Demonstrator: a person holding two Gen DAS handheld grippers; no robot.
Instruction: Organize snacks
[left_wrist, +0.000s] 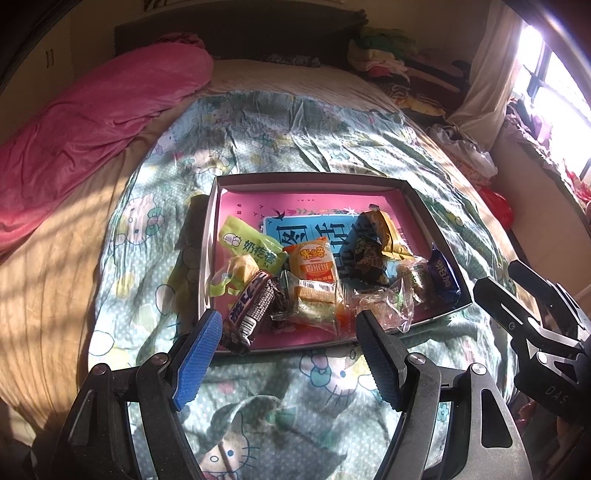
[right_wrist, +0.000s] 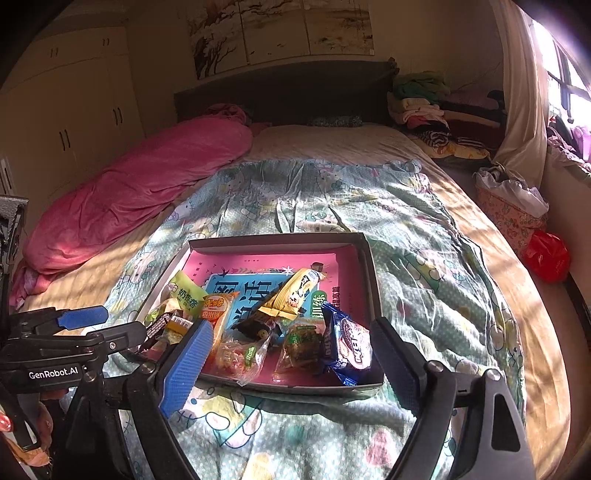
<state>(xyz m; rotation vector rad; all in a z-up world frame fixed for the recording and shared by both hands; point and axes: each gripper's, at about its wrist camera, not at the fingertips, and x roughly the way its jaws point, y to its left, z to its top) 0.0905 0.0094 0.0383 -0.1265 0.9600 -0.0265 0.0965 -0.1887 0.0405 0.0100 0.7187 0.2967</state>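
A pink duvet (left_wrist: 92, 122) is seen at ten o'clock on the bed, beside a cartoon-cat quilt (left_wrist: 295, 140) spread across the middle. On that quilt a shallow grey box (left_wrist: 314, 177) with a pink printed floor is set, and the snacks are gathered in its near half. From left to right in the left wrist view are found a green packet (left_wrist: 251, 243), a dark chocolate bar (left_wrist: 247, 310) lying over the near rim, an orange rice-cracker packet (left_wrist: 314, 262), a clear wrapper (left_wrist: 384, 306), a yellow-and-black packet (left_wrist: 373, 243) and a blue biscuit packet (left_wrist: 443, 277) at three o'clock in the box.

The left tongs (left_wrist: 291, 350) are held wide just short of the near rim, with nothing between the blue pads. The right tongs (right_wrist: 295, 362) are likewise spread wide, framing the near edge of the box, and nothing is gripped. A heap of clothes (right_wrist: 424, 107) is seen at one o'clock by the headboard.
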